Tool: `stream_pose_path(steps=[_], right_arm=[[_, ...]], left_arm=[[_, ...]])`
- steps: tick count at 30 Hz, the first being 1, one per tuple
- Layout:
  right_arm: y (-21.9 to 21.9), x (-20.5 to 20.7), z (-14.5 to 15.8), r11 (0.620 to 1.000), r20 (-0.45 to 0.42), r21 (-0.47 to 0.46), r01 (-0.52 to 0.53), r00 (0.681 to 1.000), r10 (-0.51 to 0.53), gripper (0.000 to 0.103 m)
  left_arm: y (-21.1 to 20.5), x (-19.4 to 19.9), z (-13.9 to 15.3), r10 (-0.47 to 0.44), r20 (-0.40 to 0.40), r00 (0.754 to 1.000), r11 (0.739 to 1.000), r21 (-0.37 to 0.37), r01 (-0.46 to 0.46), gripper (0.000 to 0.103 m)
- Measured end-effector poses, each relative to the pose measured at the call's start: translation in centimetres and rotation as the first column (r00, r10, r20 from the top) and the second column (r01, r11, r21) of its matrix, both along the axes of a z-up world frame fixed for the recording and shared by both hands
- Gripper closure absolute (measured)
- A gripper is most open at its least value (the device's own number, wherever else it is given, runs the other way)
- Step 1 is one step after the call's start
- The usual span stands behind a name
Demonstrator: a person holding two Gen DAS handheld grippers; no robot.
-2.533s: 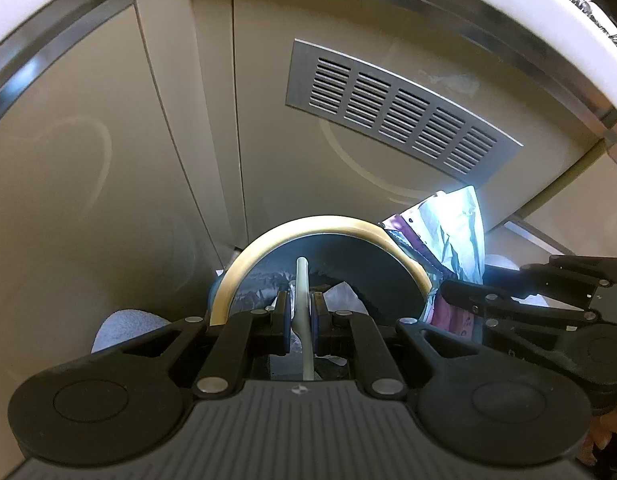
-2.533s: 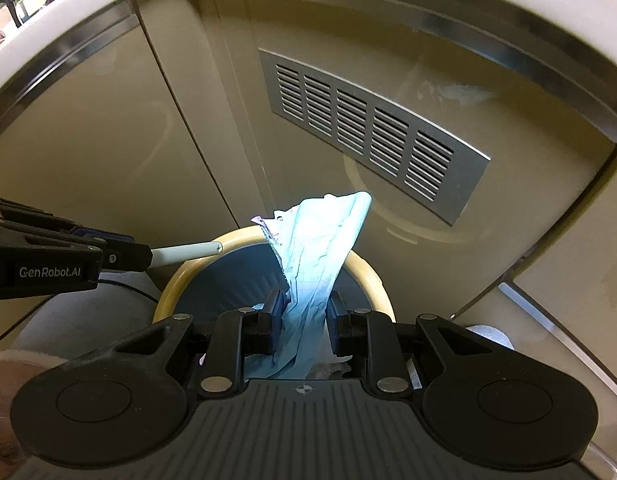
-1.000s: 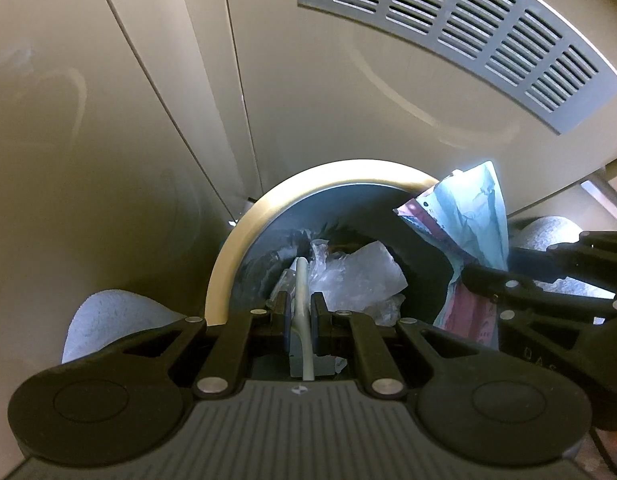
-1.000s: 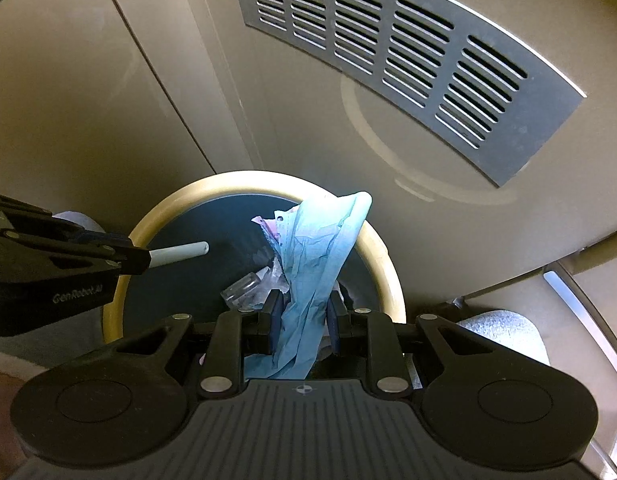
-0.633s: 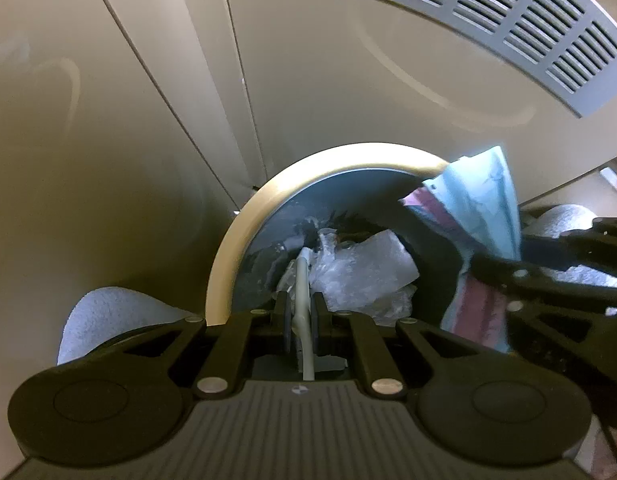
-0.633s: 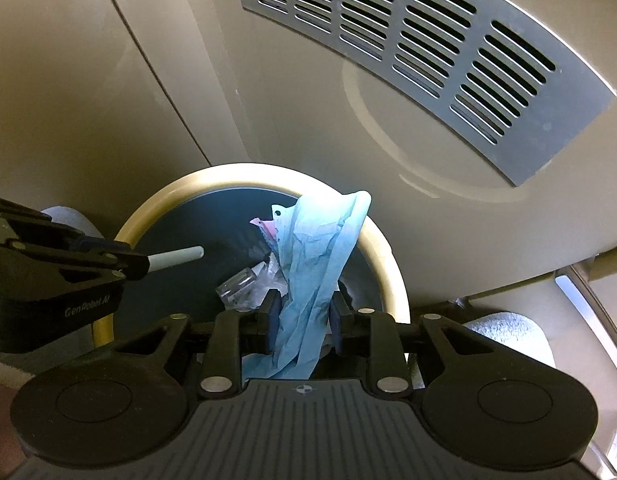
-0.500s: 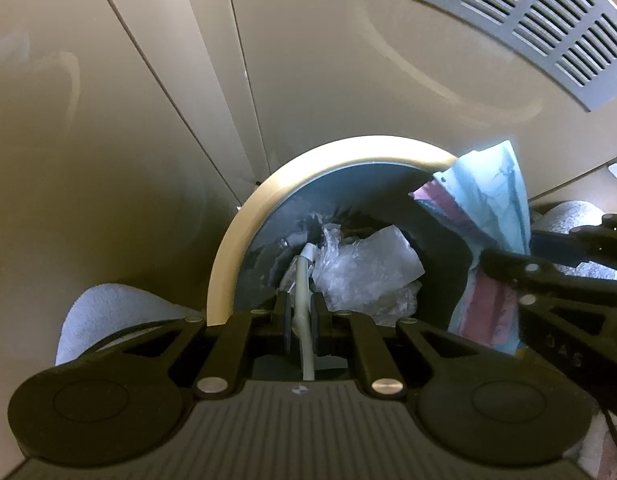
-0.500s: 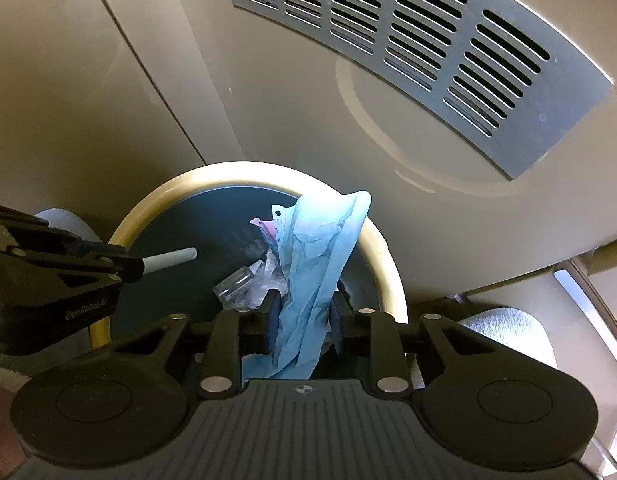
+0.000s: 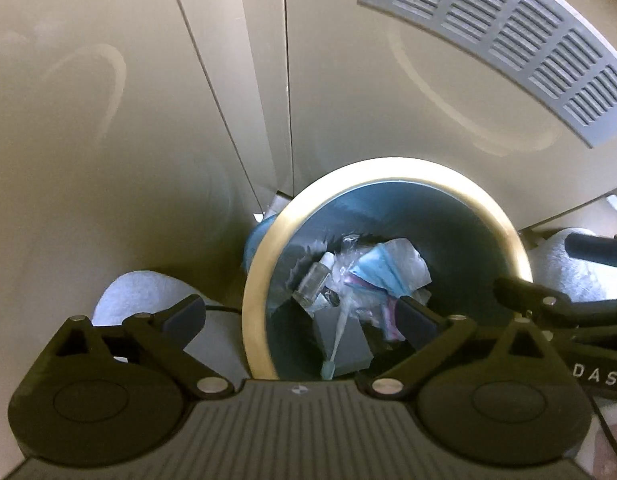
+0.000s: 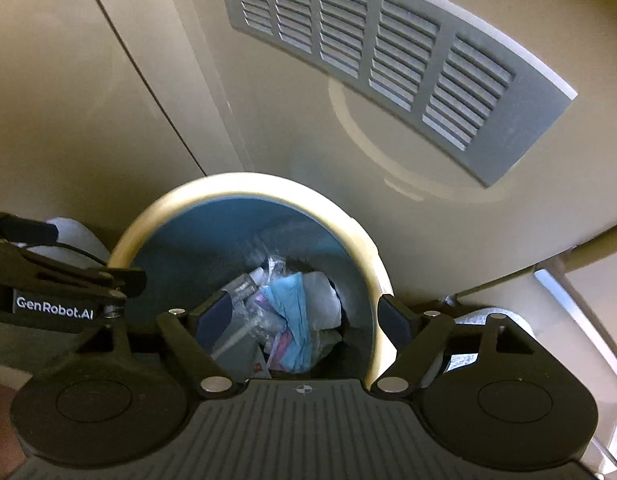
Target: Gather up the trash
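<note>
A round bin [image 9: 260,300] [image 10: 372,268] with a cream rim and blue inside stands on the floor below both grippers. My left gripper [image 9: 300,318] hangs over it, its jaws opening wide and pressing on nothing. Below it a thin white stick [image 9: 340,328] [image 10: 232,340] is loose inside the bin. My right gripper [image 10: 303,318] is over the bin too, jaws opening and empty. The crumpled blue wrapper [image 10: 292,312] [image 9: 382,268] lies on the trash heap, beside a small clear bottle [image 9: 314,280]. Each gripper shows at the edge of the other's view.
Beige cabinet doors rise right behind the bin, with a grey vent grille [image 9: 508,40] [image 10: 388,52] set into them. Pale grey fuzzy shapes [image 9: 140,292] [image 10: 488,316] sit on the floor on either side of the bin.
Both grippers went from shut to wide open. The white stick dropped out of the left one and the blue wrapper out of the right one, both into the bin.
</note>
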State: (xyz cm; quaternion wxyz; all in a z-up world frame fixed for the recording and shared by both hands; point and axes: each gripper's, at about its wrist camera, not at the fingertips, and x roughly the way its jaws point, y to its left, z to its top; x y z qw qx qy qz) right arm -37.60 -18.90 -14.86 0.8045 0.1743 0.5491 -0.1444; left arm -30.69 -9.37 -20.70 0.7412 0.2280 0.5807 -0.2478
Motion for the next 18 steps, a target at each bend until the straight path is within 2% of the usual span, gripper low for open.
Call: stream_pose_path(steps=[9,14,18], right_arm=[[1.6,-3.7,6.1,0.998,0.153,-0.055,0.014,0.988,-0.005,0.008],[2.4,-5.8,8.0,0.998,0.192,-0.067,0.006,0.981,0.007,0.002],[3.3,-6.7,8.6,0.996,0.204,-0.082,0.015,0.979,0.002,0.0]], left_arm=[[1.2,-3.8,6.1,0.001,0.121,0.993,1.0,-0.029,0.003,0.0],[2.1,-5.6,8.2,0.018,0.141,0.99,0.999,-0.053,-0.011,0.0],[2.4,-6.5,8.8,0.013,0.164,0.986,1.0,-0.028,-0.008,0.0]])
